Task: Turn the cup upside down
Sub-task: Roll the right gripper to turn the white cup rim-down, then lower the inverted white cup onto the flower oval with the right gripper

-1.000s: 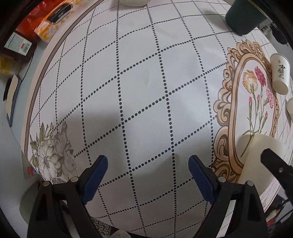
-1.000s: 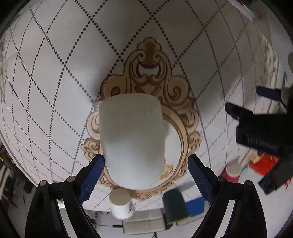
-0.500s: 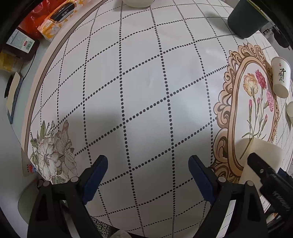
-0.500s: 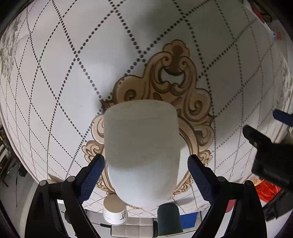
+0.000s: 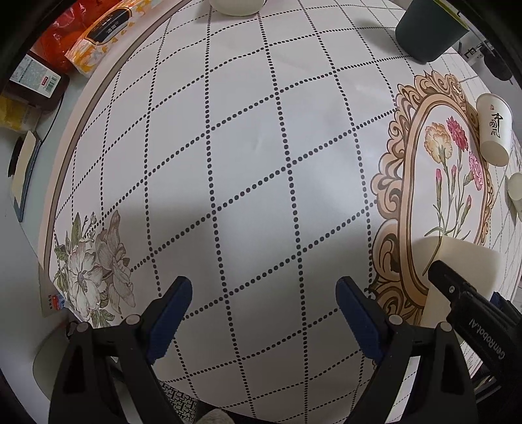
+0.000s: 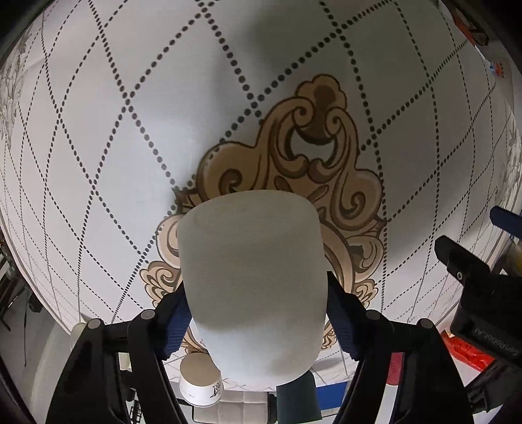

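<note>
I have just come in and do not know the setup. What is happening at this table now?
A person holds a gripper in each hand. The right gripper is shut on a plain white cup, above the ornate frame print of the tablecloth. The left gripper is open and holds nothing, over the dotted grid. A printed paper cup and a dark green cup stand farther off.
</note>
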`<state>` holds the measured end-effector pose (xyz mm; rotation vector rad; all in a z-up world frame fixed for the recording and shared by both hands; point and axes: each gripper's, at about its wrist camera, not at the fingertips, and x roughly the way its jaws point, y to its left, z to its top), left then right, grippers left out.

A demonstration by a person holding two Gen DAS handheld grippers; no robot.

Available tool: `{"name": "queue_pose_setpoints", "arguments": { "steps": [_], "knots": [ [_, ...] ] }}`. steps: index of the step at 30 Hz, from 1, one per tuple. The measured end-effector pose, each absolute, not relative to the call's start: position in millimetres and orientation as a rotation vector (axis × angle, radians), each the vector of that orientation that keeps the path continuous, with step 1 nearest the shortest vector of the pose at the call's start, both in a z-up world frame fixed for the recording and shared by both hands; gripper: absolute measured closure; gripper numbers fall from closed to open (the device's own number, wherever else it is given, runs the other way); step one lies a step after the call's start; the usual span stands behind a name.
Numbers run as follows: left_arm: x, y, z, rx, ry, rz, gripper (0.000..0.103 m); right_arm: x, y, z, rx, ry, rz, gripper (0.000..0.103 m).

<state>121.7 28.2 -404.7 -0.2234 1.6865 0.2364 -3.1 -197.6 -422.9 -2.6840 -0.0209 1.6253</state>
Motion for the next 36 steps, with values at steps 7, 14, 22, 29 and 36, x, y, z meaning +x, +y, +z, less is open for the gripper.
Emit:
{"name": "queue_pose_setpoints", "arguments": {
  "steps": [7, 14, 22, 29, 36],
  "knots": [
    [118.3, 27.5, -401.9, -0.22, 1.679, 0.238, 0.013, 6.3, -191.5, -425.3, -2.665, -0.019, 1.628, 0.027],
    [118.3, 28.2, -398.5, -0.21, 1.674, 0.235, 0.013, -6.8, -182.3, -426.0, -2.637, 0.015, 1.626, 0.028],
    [122.1, 31.8, -397.3, -0.179, 1.671, 0.242, 0.013, -1.4, -152.9, -419.6, -2.542, 0.202, 1.563, 0.028],
    [132.3, 31.2, -390.4, -0.153, 1.661, 0.247, 0.013, 22.0, -113.6, -404.6, -2.255, 0.724, 1.431, 0.028],
    [147.8, 25.0, -383.5, -0.121, 1.651, 0.237, 0.013, 77.2, -88.4, -398.3, -1.744, 1.303, 1.173, 0.028]
  ]
}}
